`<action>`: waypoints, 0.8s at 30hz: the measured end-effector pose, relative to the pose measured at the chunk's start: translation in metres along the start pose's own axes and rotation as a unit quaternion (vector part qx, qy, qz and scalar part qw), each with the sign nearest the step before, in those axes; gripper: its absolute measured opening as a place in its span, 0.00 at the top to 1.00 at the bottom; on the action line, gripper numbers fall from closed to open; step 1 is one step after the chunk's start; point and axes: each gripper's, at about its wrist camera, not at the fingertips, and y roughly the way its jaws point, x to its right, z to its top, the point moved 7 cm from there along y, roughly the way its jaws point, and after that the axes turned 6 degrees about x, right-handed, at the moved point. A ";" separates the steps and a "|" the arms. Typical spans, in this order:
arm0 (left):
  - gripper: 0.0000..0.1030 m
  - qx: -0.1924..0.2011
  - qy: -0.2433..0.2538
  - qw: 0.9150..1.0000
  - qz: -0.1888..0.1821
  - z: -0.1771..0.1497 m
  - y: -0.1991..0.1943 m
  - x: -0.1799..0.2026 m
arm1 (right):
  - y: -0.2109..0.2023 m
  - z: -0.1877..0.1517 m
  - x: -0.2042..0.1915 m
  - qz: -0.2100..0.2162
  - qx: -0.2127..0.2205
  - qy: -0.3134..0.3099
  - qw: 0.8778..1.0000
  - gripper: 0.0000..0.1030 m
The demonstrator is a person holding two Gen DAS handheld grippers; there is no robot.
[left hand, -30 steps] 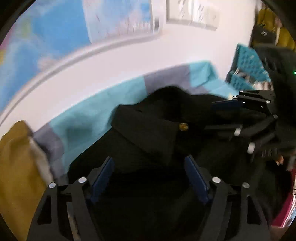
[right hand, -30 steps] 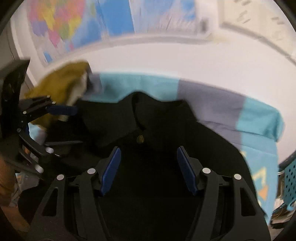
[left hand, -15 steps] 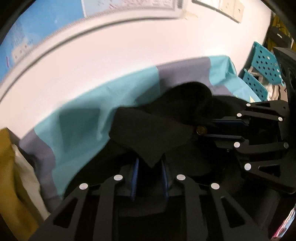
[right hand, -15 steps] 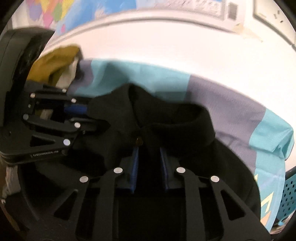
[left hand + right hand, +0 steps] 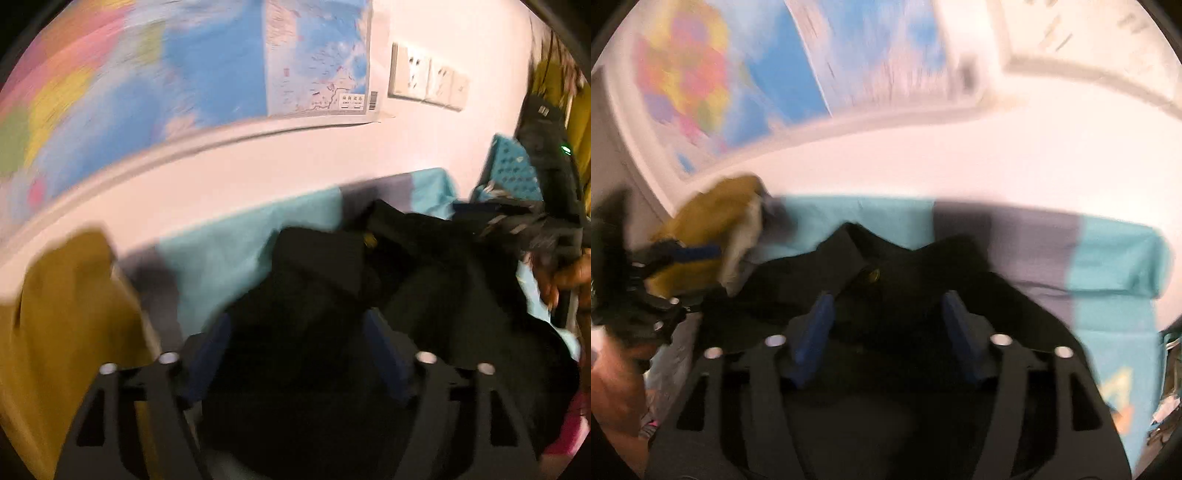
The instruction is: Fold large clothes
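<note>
A black collared garment [image 5: 325,269] with a gold button [image 5: 370,240] lies crumpled on a teal and grey cloth [image 5: 229,258]. My left gripper [image 5: 297,345] hangs over its near part. Its jaws are opening wide, and the blue pads [image 5: 214,347] press on nothing though black cloth shows between them. The right wrist view shows the same garment [image 5: 923,266] and button [image 5: 874,274]. There my right gripper [image 5: 888,328] is opening too, its pads [image 5: 816,332] apart from the fabric below. Each gripper appears in the other's view: the right gripper [image 5: 517,221] and the left gripper [image 5: 679,258].
A mustard garment [image 5: 74,302] is heaped at the left end of the cloth [image 5: 1115,266]. A teal perforated basket [image 5: 513,170] stands at the right. A wall map [image 5: 184,74] and sockets [image 5: 424,77] are on the white wall behind. A hand [image 5: 569,280] holds the right gripper.
Half a second ago both grippers were shut on black fabric near the collar. Both have since let go, opened wide and drawn back and up, so more wall shows.
</note>
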 end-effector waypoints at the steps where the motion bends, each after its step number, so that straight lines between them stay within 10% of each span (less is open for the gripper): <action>1: 0.26 -0.006 -0.010 1.000 -0.011 -0.017 -0.013 -0.002 | -0.018 -0.008 0.004 -0.001 0.004 0.003 1.000 0.28; 9: 0.19 -0.095 -0.073 0.990 -0.072 -0.142 -0.044 0.014 | -0.120 -0.150 0.053 0.017 -0.043 0.158 0.986 0.22; 16: 0.14 -0.098 -0.074 0.988 -0.095 -0.164 -0.036 0.042 | -0.135 -0.207 0.014 0.116 -0.038 0.194 0.973 0.23; 18: 0.25 -0.091 -0.052 0.991 -0.084 -0.166 -0.038 0.049 | -0.130 -0.218 -0.005 0.118 -0.053 0.163 0.978 0.27; 21: 0.68 -0.081 -0.045 0.994 -0.062 -0.163 -0.042 0.054 | -0.130 -0.217 -0.017 0.130 -0.058 0.170 0.975 0.70; 24: 0.98 -0.065 -0.096 0.991 -0.059 -0.145 -0.056 0.030 | -0.166 -0.171 -0.007 0.127 0.020 0.189 0.973 0.82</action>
